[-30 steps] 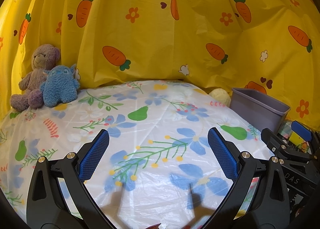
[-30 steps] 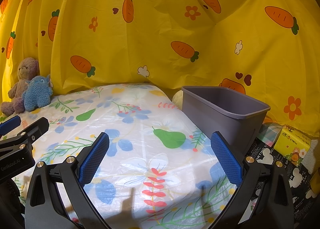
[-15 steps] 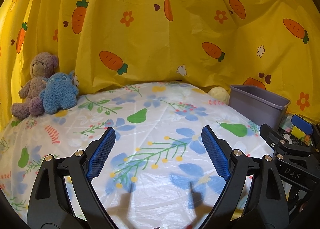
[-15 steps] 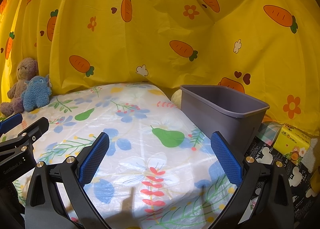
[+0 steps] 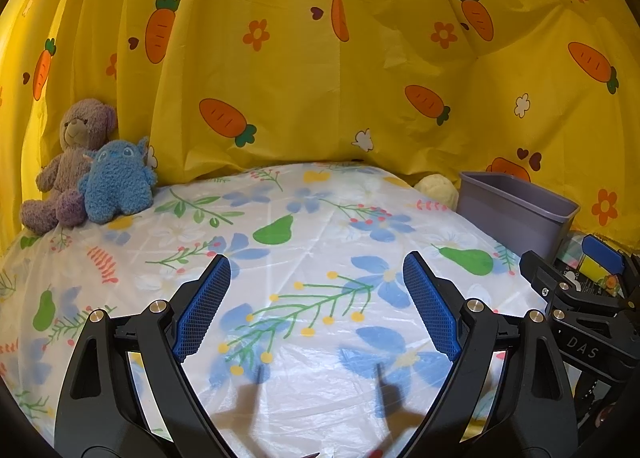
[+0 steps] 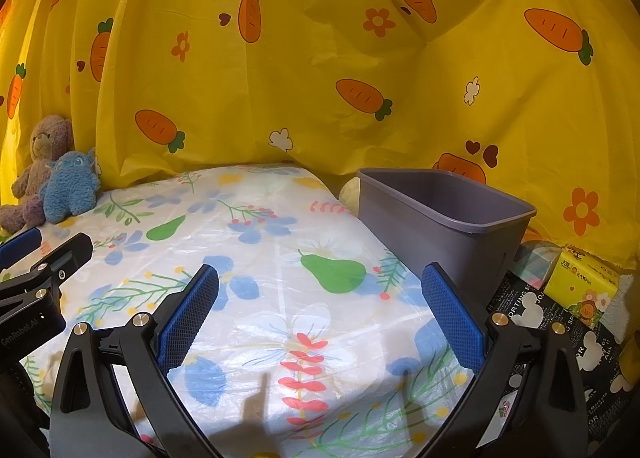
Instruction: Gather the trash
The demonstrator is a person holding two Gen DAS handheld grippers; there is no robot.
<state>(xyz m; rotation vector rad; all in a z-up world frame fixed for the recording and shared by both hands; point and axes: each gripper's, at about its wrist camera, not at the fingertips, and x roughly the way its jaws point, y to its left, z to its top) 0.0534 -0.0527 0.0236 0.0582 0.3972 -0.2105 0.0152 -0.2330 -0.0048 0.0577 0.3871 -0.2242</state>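
Observation:
A grey plastic bin [image 6: 444,218] stands empty at the right edge of the flower-print sheet [image 6: 256,258]; it also shows in the left wrist view [image 5: 516,214]. My left gripper [image 5: 316,270] is open and empty over the sheet's front middle. My right gripper [image 6: 320,278] is open and empty, just left of and in front of the bin. A pale crumpled ball [image 5: 438,188] lies behind the bin by the curtain. A yellow tissue pack [image 6: 582,284] lies right of the bin.
A purple teddy bear [image 5: 70,162] and a blue plush toy [image 5: 118,182] sit at the back left. A yellow carrot-print curtain [image 5: 320,58] closes the back. A dark printed cloth [image 6: 552,322] lies at the right.
My left gripper has narrowed its opening a little and the view has tilted up slightly. My right gripper has barely moved.

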